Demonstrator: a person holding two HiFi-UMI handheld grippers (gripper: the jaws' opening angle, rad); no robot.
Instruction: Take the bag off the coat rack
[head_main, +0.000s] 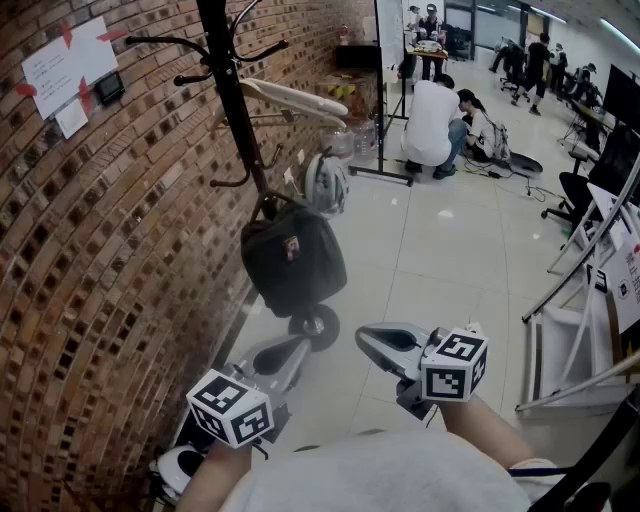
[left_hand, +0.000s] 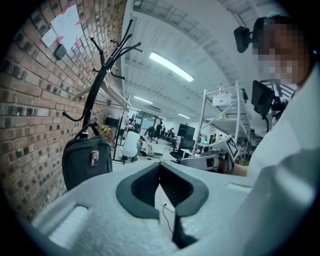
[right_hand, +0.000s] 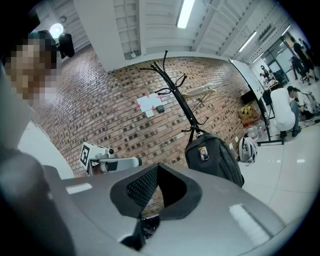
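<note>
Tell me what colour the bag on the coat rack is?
The bag is black, seen best in the head view.

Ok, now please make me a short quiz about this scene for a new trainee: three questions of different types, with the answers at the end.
1. True or false: the bag is already off the coat rack.
2. What is between the jaws of the left hand-held gripper? A) the bag's strap B) nothing, it is shut C) a cup
3. Fill in: the wall beside the coat rack is made of ____.
Key: 1 false, the bag hangs on the rack; 2 B; 3 brick.
</note>
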